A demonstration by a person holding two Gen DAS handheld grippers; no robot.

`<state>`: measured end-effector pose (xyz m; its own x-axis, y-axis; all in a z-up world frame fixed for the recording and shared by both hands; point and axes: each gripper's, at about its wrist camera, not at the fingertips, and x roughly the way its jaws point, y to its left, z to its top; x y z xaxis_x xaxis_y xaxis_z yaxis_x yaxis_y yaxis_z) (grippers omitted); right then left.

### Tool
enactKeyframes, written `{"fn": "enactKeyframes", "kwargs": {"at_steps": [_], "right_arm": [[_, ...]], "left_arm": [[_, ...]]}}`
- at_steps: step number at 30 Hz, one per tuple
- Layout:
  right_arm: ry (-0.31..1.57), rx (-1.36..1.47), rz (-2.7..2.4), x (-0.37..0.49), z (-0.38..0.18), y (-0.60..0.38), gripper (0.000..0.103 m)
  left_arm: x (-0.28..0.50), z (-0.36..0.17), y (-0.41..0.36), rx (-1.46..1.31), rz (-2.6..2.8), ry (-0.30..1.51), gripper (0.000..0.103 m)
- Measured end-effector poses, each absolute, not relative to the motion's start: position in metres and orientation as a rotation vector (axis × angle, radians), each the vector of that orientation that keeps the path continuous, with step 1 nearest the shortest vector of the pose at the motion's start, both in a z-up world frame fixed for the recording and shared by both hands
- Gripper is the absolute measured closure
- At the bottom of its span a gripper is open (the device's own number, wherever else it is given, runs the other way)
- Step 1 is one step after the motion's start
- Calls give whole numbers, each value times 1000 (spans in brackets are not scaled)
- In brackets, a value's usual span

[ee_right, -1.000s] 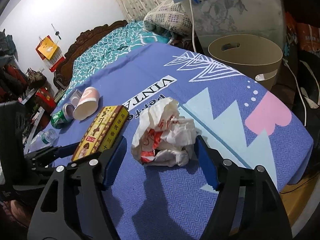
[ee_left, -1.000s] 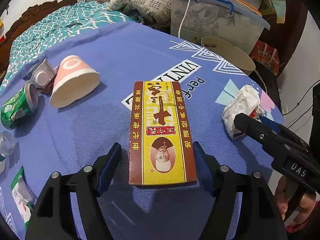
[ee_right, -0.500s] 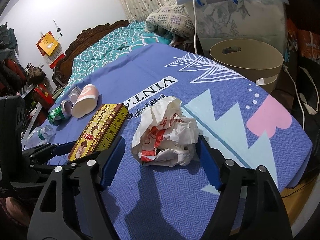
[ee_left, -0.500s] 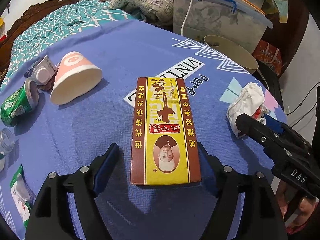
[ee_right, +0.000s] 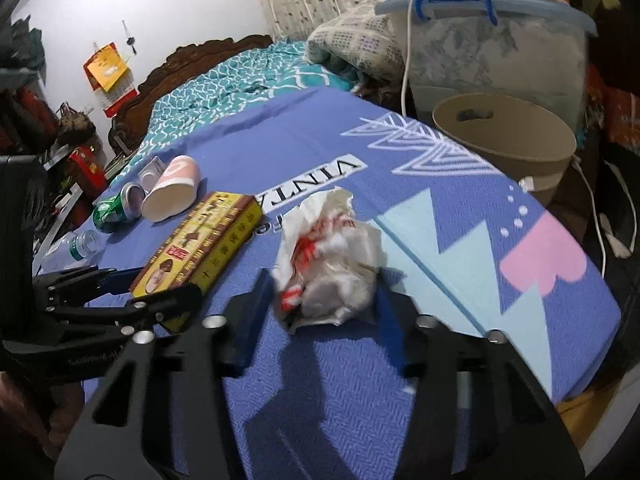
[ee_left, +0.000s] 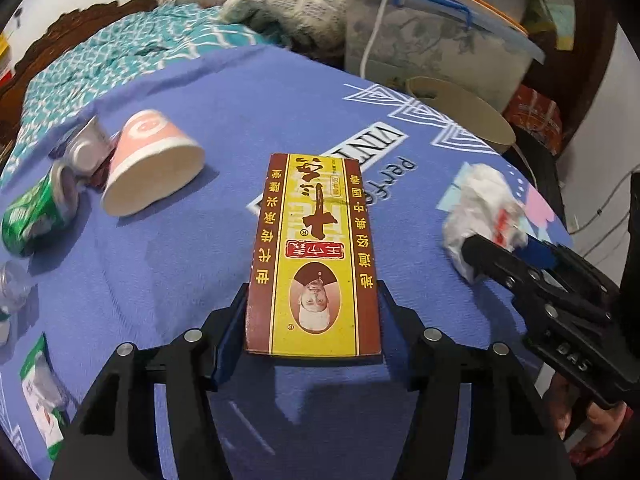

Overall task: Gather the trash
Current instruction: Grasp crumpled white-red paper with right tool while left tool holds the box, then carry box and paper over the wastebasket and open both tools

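Observation:
A flat yellow and brown box [ee_left: 314, 256] lies on the blue table cloth [ee_left: 248, 108]. My left gripper [ee_left: 313, 306] has closed on its near end, both pads against its sides. The box also shows in the right wrist view [ee_right: 200, 244]. A crumpled white and red wrapper [ee_right: 330, 258] sits between the fingers of my right gripper [ee_right: 320, 292], which has closed against it. The wrapper also shows in the left wrist view [ee_left: 482, 212], with the right gripper [ee_left: 516, 256] at it.
A pink paper cup [ee_left: 154, 162], a green can [ee_left: 38, 212], a small pot [ee_left: 84, 148], a clear bottle [ee_left: 12, 280] and a packet [ee_left: 42, 392] lie at the left. A tan bin [ee_right: 504, 140] stands beyond the table's far edge, beside a lidded storage box [ee_right: 496, 44].
Both grippers have closed inward: the left onto the box's near end, the right against the wrapper. The wrapper looks slightly squeezed.

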<state>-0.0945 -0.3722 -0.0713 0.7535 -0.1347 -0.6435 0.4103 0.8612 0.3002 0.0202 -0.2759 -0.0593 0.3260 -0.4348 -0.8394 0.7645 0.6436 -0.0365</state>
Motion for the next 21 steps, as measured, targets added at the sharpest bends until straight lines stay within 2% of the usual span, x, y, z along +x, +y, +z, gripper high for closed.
{"fn": "enactKeyframes", "kwargs": {"at_steps": [7, 15, 17, 19, 20, 21], "right_arm": [[593, 498, -321, -97, -53, -418, 59], [520, 603, -496, -120, -41, -531, 59], [517, 609, -545, -122, -41, -559, 57], [517, 623, -586, -119, -42, -586, 46], [518, 638, -599, -116, -44, -598, 38], [522, 663, -610, -114, -46, -611, 33]], "left_arm": [[23, -40, -311, 396, -922, 923, 47], [36, -8, -427, 435, -1110, 847, 47], [37, -5, -465, 458, -1158, 844, 47], [39, -3, -501, 469, -1192, 845, 46], [42, -5, -522, 472, -1211, 850, 42], [47, -8, -539, 483, -1203, 856, 24]]}}
